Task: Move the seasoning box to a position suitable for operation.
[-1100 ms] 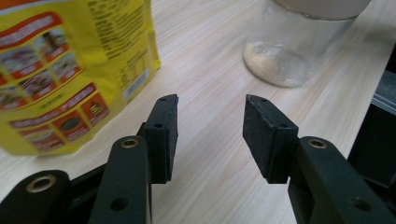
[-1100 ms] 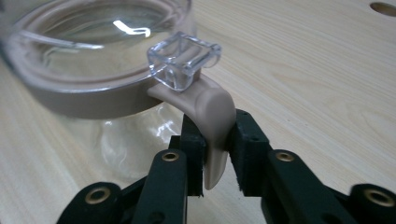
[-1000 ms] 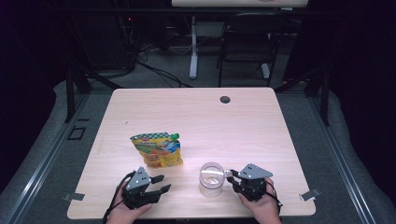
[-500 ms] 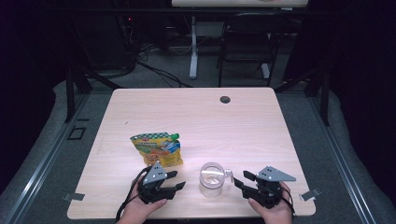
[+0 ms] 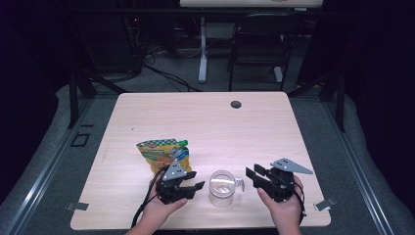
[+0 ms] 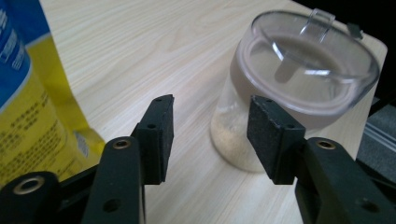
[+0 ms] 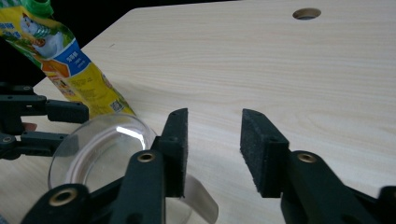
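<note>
The high view looks down on the pale wooden table [image 5: 205,122] — both gripper views sit close, sharing the clear lidded plastic jar [image 6: 299,88].

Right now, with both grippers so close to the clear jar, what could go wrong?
1. The clear jar stands free between the open left gripper and open right gripper; a one-sided push could tip or slide it.
2. Its lid tab points toward the right gripper, so a jaw may catch it.
3. The spouted pouch lies right behind the left gripper and might get nudged.
</note>
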`<state>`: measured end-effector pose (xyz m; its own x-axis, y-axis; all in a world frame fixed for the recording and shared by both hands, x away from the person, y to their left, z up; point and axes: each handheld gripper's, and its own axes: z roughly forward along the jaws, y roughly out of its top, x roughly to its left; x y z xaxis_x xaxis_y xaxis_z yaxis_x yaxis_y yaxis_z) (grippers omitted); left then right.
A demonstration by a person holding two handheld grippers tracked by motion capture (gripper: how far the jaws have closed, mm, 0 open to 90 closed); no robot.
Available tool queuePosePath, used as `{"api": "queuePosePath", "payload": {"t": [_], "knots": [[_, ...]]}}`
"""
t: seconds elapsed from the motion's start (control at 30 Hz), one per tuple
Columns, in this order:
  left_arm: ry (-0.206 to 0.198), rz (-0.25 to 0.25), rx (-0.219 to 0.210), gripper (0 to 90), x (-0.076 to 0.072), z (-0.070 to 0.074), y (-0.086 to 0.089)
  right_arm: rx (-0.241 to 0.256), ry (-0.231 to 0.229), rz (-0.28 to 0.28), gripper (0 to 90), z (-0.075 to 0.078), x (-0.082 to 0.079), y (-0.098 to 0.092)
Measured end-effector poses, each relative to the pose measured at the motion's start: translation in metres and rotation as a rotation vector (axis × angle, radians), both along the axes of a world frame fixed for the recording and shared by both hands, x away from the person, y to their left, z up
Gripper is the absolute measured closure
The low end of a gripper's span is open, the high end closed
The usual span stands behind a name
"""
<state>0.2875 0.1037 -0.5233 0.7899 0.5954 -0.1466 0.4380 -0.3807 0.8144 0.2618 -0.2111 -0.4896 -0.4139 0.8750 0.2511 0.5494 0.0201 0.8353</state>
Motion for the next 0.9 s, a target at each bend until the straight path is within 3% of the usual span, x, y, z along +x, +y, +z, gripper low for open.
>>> {"api": "queuePosePath", "payload": {"t": [0.1,0.3,0.63,0.9], "knots": [[-0.003,0.007,-0.026,54.6,0.002,0.003,-0.002,-0.039,-0.018,-0.003,68.8,0.002,0.002,0.009],[0.010,0.011,-0.045,59.8,0.000,0.001,0.003,-0.066,-0.036,0.029,76.0,-0.009,-0.010,0.014],[-0.012,-0.039,-0.003,67.2,-0.008,-0.003,0.001,-0.050,-0.056,0.052,82.6,-0.011,-0.016,0.020],[-0.006,-0.092,-0.007,76.0,-0.014,-0.001,-0.003,-0.063,-0.050,0.065,83.0,-0.013,-0.016,0.025]]}}
